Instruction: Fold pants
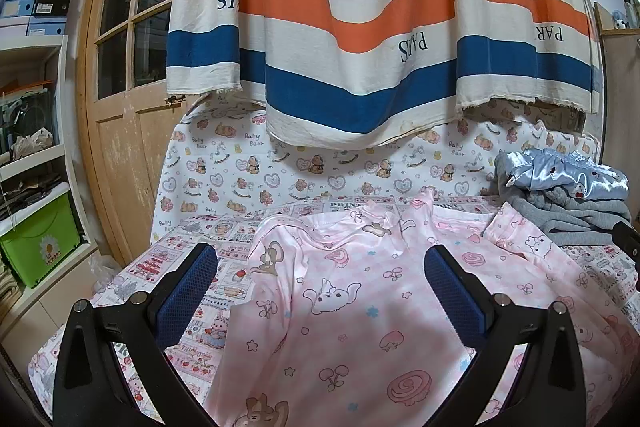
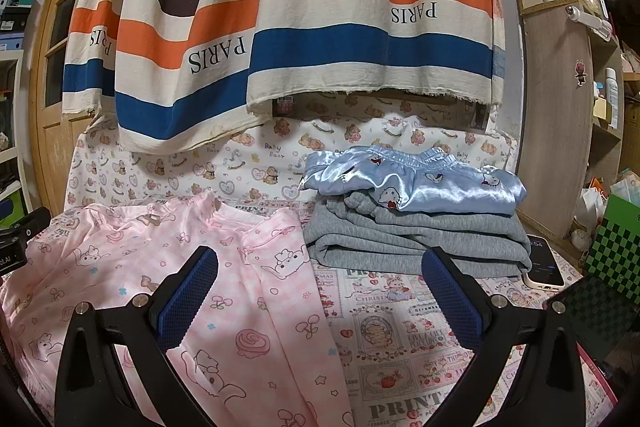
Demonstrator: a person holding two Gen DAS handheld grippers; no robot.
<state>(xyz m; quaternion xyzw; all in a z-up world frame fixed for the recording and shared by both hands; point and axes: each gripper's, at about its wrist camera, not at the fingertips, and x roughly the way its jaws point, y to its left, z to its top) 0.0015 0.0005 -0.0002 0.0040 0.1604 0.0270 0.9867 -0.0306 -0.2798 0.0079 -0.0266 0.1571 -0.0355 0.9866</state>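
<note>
folded clothes stack (image 2: 416,211) and phone (image 2: 544,263) crowd the right side.

A striped curtain (image 2: 320,27) printed with "PARIS" hangs behind the work surface, over a bear-print sheet (image 1: 248,167) that covers the backrest below it. In front of the curtain lies a printed tablecloth (image 2: 400,327). On the cloth, to the curtain's lower right, sits folded grey clothing (image 2: 420,243) with a folded light-blue satin garment (image 2: 416,179) on top. A phone (image 2: 544,263) lies just beside the grey stack. Left of the curtain stands a wooden door (image 1: 120,75), with a green bin (image 1: 40,247) further left.
</note>
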